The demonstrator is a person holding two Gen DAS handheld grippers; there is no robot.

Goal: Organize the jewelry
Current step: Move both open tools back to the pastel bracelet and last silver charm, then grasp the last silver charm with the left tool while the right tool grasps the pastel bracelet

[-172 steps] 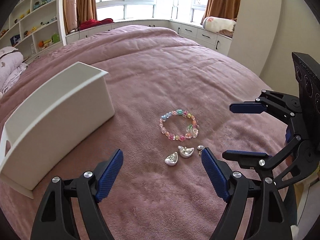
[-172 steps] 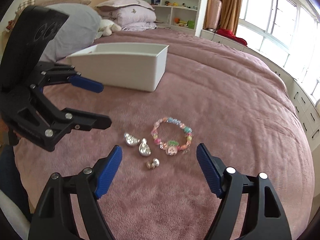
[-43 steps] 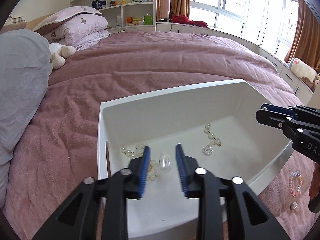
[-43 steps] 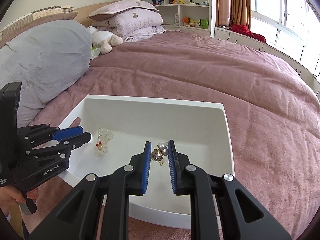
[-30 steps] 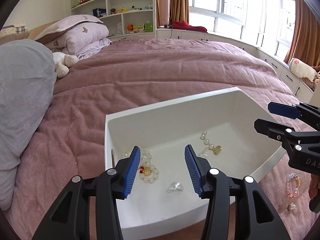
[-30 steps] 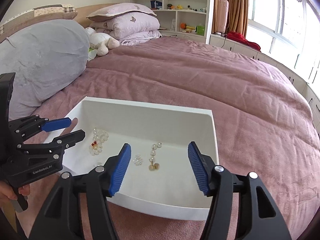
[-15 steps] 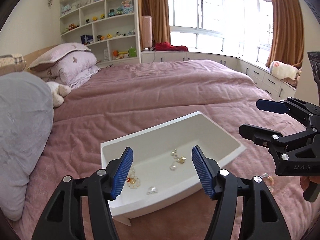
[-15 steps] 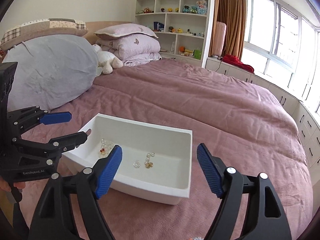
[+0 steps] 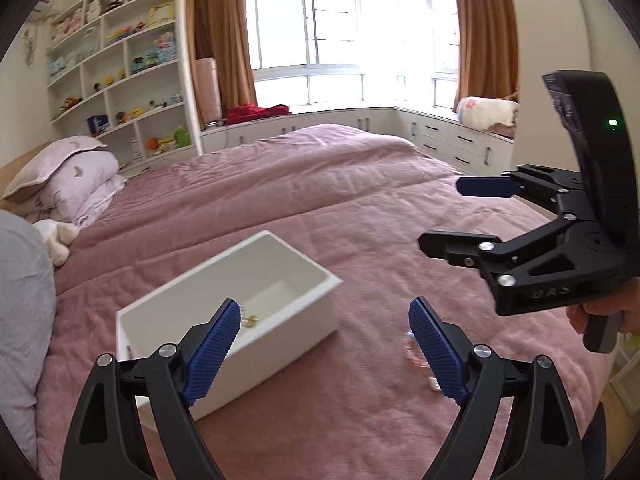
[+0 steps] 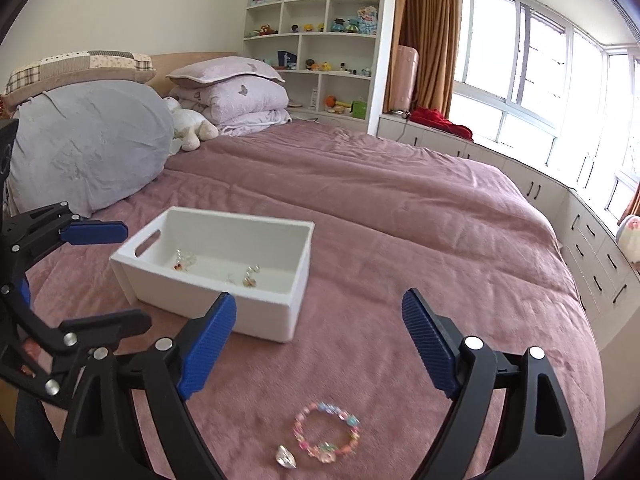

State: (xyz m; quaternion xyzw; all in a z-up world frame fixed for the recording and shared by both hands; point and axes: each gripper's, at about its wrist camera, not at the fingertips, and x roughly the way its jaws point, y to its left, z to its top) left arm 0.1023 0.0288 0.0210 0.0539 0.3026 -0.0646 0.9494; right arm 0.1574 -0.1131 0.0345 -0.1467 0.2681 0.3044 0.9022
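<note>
A white box (image 10: 224, 264) sits on the mauve bedspread (image 10: 400, 216) and holds several small pearl and gold pieces (image 10: 250, 276). It also shows in the left wrist view (image 9: 280, 312). A pastel bead bracelet (image 10: 326, 432) and a silver charm (image 10: 285, 457) lie on the bedspread in front of the box, below my right gripper (image 10: 318, 346). The bracelet shows blurred in the left wrist view (image 9: 412, 348). My left gripper (image 9: 324, 354) and right gripper are both open and empty, raised above the bed. The right gripper shows in the left wrist view (image 9: 460, 216), the left gripper in the right wrist view (image 10: 116, 276).
A grey pillow (image 10: 84, 144), folded lilac bedding (image 10: 236, 96) and a plush toy (image 10: 188, 124) lie at the head of the bed. Shelves (image 10: 320, 36) and window cabinets (image 9: 360, 120) stand behind. The bed edge is at the right (image 10: 580, 320).
Both grippers dropped their pieces into the box, opened wide, and pulled back and up from it. The bracelet and silver charm have come back into view.
</note>
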